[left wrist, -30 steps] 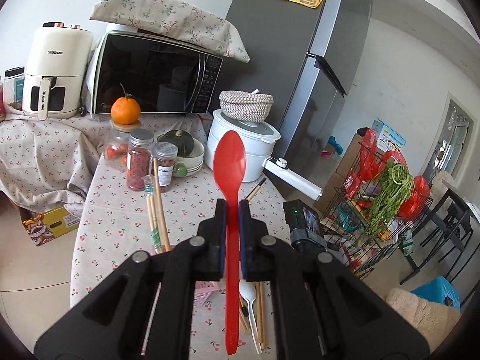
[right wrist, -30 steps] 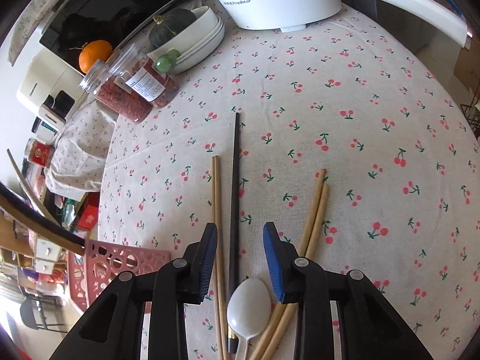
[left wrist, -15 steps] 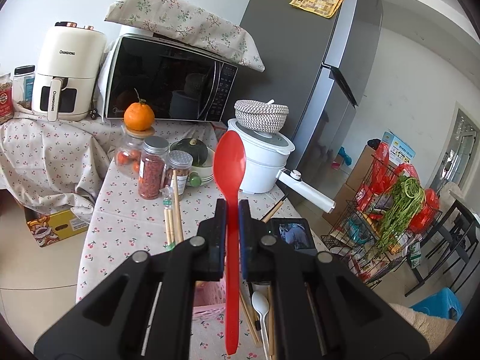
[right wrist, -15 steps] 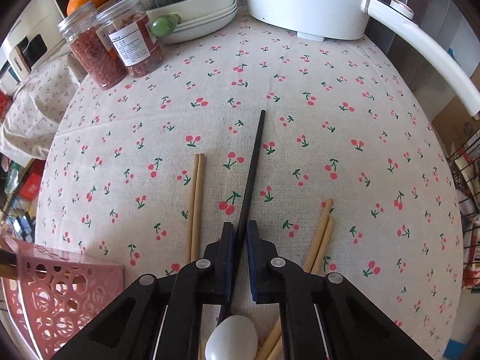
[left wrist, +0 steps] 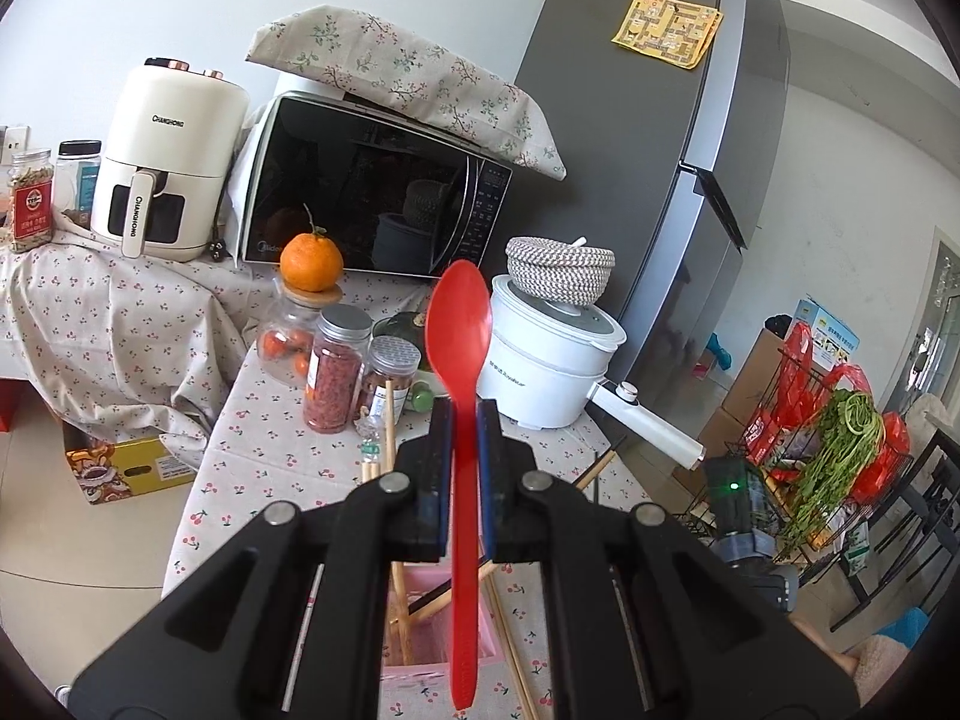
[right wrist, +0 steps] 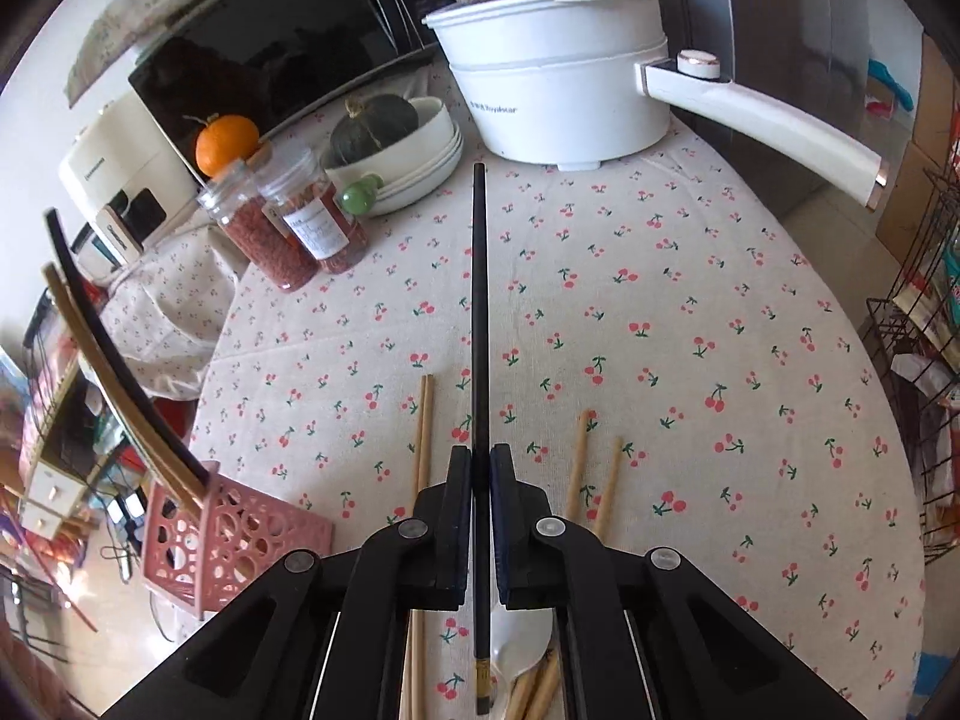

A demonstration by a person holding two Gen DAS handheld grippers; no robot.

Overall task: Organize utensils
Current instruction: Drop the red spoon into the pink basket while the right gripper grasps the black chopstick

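My left gripper (left wrist: 463, 414) is shut on a red plastic spoon (left wrist: 459, 336), bowl up, held above the pink utensil basket (left wrist: 420, 618), which has wooden chopsticks in it. My right gripper (right wrist: 480, 459) is shut on a black chopstick (right wrist: 479, 300) and holds it lifted off the cherry-print tablecloth (right wrist: 690, 330), pointing toward the pot. Below it lie wooden chopsticks (right wrist: 423, 432), another wooden pair (right wrist: 591, 462) and a white spoon (right wrist: 519, 642). The pink basket (right wrist: 222, 534) stands at the left with a black and a wooden chopstick in it.
A white electric pot (right wrist: 558, 72) with a long handle stands at the table's back. Stacked bowls with a squash (right wrist: 396, 144), spice jars (right wrist: 288, 222) and an orange (right wrist: 225, 141) are at the back left. A microwave (left wrist: 366, 192) and a fridge (left wrist: 660, 168) are behind.
My right gripper closed on the black chopstick and lifted it off the cloth. My left gripper rose and drew back with the red spoon still in it.
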